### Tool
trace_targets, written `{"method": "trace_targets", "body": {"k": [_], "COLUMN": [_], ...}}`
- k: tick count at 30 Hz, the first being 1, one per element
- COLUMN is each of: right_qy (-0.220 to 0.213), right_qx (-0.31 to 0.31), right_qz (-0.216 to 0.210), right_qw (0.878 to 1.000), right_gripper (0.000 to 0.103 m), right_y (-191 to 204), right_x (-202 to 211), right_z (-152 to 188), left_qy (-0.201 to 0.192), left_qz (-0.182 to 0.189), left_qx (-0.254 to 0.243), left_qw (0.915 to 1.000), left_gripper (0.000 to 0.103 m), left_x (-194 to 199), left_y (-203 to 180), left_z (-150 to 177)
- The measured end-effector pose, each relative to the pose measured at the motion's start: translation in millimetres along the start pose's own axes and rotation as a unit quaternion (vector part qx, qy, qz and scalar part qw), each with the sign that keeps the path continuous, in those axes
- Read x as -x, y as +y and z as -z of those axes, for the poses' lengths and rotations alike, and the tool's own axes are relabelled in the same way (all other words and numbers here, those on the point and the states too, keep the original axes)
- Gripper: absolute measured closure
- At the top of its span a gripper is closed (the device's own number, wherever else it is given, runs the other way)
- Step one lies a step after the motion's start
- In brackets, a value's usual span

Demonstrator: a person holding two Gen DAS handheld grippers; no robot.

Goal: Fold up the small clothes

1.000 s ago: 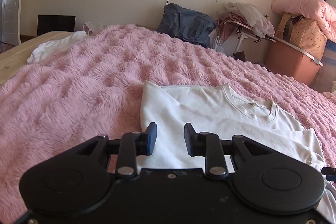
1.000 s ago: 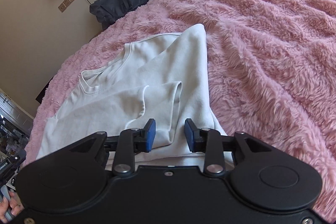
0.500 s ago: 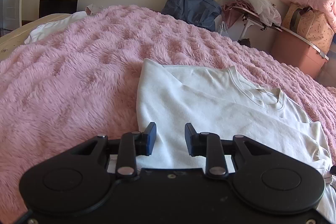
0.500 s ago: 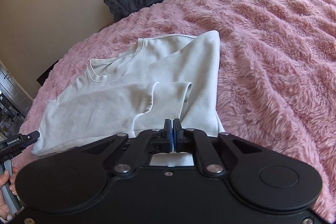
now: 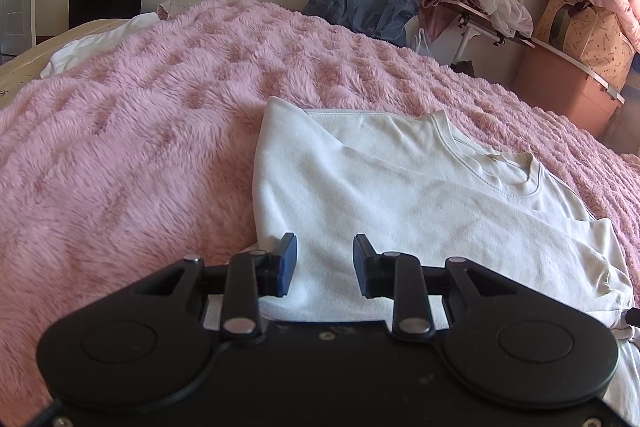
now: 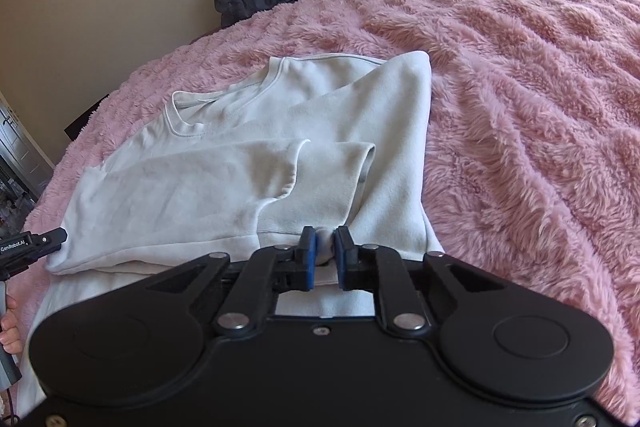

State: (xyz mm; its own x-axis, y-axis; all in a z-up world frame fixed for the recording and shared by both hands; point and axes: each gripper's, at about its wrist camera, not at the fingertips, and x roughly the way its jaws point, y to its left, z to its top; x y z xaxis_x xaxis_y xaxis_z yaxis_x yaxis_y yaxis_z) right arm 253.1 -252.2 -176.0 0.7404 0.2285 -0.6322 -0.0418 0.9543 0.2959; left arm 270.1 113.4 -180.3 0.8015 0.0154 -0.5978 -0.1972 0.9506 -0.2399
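A white T-shirt [image 5: 400, 195] lies on the pink fluffy blanket [image 5: 140, 131], both sleeves folded in over its body. My left gripper [image 5: 325, 263] is open and hovers over the shirt's near left part, jaws apart with cloth below them. In the right wrist view the same shirt [image 6: 280, 147] shows, collar at the far left. My right gripper [image 6: 325, 251] is shut on a bunch of the shirt's cloth near the folded sleeve. The left gripper's tip [image 6: 36, 243] shows at the left edge.
A dark blue bag [image 5: 360, 7] leans on the wall beyond the bed. A folding table with clothes [image 5: 480, 3] and a pink storage box [image 5: 560, 83] stand at the right. A white cloth [image 5: 96, 43] lies at the bed's far left.
My right gripper closed from open and now pinches a fold of the shirt. My left gripper stayed open and moved closer over the shirt's left part.
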Motion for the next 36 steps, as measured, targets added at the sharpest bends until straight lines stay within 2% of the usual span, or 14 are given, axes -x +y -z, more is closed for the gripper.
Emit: {"method": "trace_targets", "body": {"k": [3, 8, 9, 13, 18, 21, 22, 27, 31, 33, 36], "right_qy": [0.010, 0.037, 0.033, 0.016, -0.028, -0.036, -0.028, 0.022, 0.029, 0.021, -0.031], "right_qx": [0.017, -0.002, -0.011, -0.003, 0.003, 0.012, 0.014, -0.014, -0.035, -0.041, -0.020], "right_qz": [0.001, 0.011, 0.010, 0.009, 0.005, 0.030, 0.041, 0.035, 0.053, 0.072, 0.081], "right_qw": [1.000, 0.999, 0.999, 1.000, 1.000, 0.999, 0.999, 0.999, 0.998, 0.996, 0.996], "right_gripper": [0.089, 0.091, 0.094, 0.096, 0.097, 0.098, 0.098, 0.097, 0.095, 0.092, 0.091], "right_y": [5, 0, -1, 3, 6, 5, 1, -22, -22, -19, -8], "right_x": [-2, -14, -14, -5, 32, 42, 40, 14, 14, 22, 37], "right_z": [-2, -2, -1, 1, -7, -4, -1, 17, 17, 13, 2], "left_qy": [0.002, 0.003, 0.003, 0.001, -0.003, 0.001, 0.002, 0.027, 0.024, 0.005, -0.007], "left_qz": [0.000, 0.002, 0.002, 0.002, -0.007, -0.008, -0.009, -0.021, -0.016, 0.002, 0.027], "left_qx": [0.000, -0.003, -0.004, -0.003, -0.002, 0.005, 0.003, -0.009, -0.004, -0.001, -0.006], "left_qw": [1.0000, 1.0000, 1.0000, 1.0000, 1.0000, 1.0000, 1.0000, 0.9994, 0.9996, 1.0000, 0.9996], "left_gripper": [0.073, 0.073, 0.073, 0.073, 0.072, 0.072, 0.071, 0.067, 0.067, 0.066, 0.065], "left_x": [-1, 0, 0, 1, 2, 0, 0, -13, -11, -3, 4], "left_y": [-1, -2, -2, -1, 0, 3, 3, 7, 9, 5, -6], "left_z": [1, 2, 2, -2, -6, -3, -3, 6, 5, -1, -8]}}
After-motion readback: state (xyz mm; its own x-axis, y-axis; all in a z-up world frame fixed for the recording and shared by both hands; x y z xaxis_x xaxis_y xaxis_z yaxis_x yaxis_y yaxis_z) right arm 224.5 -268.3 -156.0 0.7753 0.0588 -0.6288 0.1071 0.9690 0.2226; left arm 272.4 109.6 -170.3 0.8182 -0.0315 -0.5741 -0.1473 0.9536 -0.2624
